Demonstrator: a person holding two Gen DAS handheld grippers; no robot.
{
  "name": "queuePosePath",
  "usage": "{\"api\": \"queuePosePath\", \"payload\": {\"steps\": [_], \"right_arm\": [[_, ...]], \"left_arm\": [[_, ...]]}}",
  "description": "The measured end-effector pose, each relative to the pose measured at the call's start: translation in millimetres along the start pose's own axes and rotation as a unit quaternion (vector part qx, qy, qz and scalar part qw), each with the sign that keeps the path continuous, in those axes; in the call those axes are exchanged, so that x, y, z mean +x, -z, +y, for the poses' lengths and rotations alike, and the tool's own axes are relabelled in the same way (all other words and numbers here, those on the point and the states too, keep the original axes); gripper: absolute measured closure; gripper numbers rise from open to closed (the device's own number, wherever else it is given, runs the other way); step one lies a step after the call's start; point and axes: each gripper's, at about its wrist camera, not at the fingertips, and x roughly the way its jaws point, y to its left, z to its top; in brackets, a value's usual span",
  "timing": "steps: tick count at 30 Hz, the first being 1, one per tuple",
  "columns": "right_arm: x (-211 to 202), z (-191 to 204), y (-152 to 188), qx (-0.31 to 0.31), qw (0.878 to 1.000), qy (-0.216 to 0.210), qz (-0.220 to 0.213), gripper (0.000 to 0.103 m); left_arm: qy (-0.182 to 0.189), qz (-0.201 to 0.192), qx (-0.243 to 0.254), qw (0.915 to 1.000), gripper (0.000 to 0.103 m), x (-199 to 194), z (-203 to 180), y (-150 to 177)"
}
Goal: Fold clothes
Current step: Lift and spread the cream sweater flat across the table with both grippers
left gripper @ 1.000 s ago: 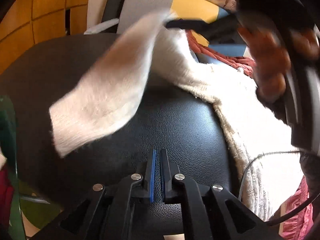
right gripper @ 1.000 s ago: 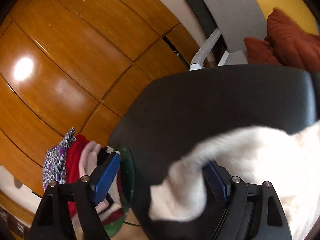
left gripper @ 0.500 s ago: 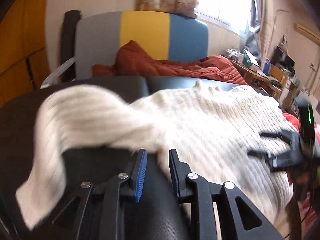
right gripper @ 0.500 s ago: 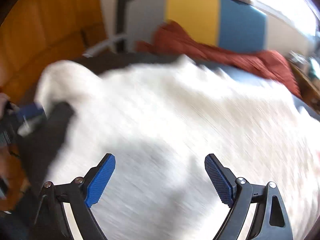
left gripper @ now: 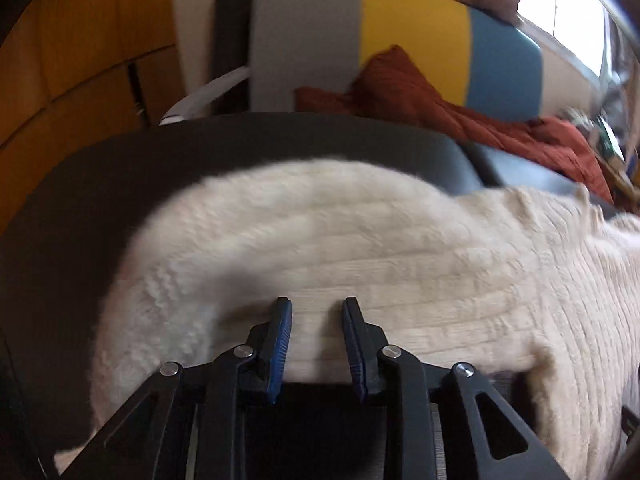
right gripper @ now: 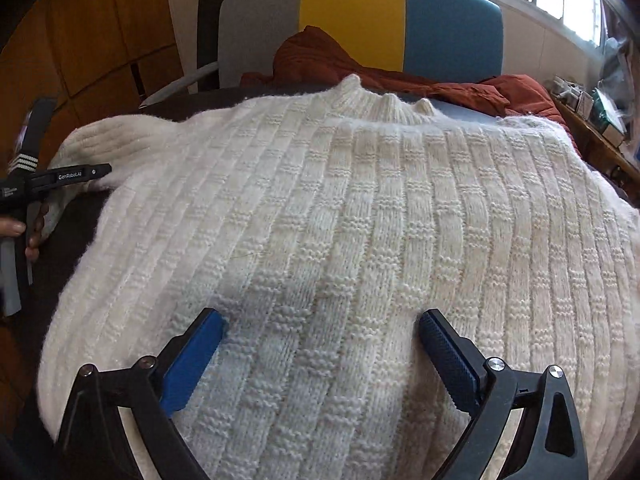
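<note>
Lying spread across the black leather-look table, the cream chunky-knit sweater fills the centre of the right wrist view, collar toward the upper edge, presenting a flat panel that suits folding. The right gripper hovers low over the body panel, jaws wide apart, gripping nothing. The left gripper, jaws partly apart with cream knit showing between them, sits at the curved sleeve; contact cannot be confirmed. Its arm reads "GenRobot.AI" at mid-left.
</note>
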Motion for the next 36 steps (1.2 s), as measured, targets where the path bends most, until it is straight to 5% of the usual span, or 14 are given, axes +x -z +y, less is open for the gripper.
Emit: {"api": "queuePosePath", "payload": {"steps": [5,10,15,18,22,25,28,30,36], "right_arm": [[10,38,-8,-0.003,1.0,-0.023,0.005,0.0],[17,84,-19,-0.033,0.999,-0.031,0.008,0.0],[18,106,-32,-0.052,0.997,-0.057,0.001,0.0],[5,92,-34,-0.026,0.994,-0.11,-0.009,0.0],[-20,60,-36,0.021,0.985,-0.169,-0.033,0.004],[-58,6,-40,0.049,0.986,-0.134,-0.088,0.004],[-82,-61,-43,0.063,0.99,-0.04,-0.123,0.004],[-86,-106,-36,0.075,0.99,0.03,-0.113,0.004],[-50,-149,-29,0.038,0.99,0.127,-0.058,0.011]], "left_arm": [[-0.086,0.007,-0.032,0.9958,0.075,12,66,-17],[-0.175,0.01,-0.135,0.9752,0.077,0,131,-36],[-0.089,-0.044,-0.12,0.9879,0.076,-46,98,-26],[-0.006,-0.054,-0.087,0.9947,0.074,-61,48,-8],[0.04,-0.046,-0.016,0.998,0.074,-61,-16,11],[0.048,-0.034,0.026,0.9979,0.074,-54,-50,22],[0.044,-0.036,0.044,0.9974,0.074,-50,-66,19],[0.039,-0.038,0.052,0.9972,0.074,-47,-72,17],[0.019,-0.013,0.057,0.9981,0.072,-32,-83,15]]}}
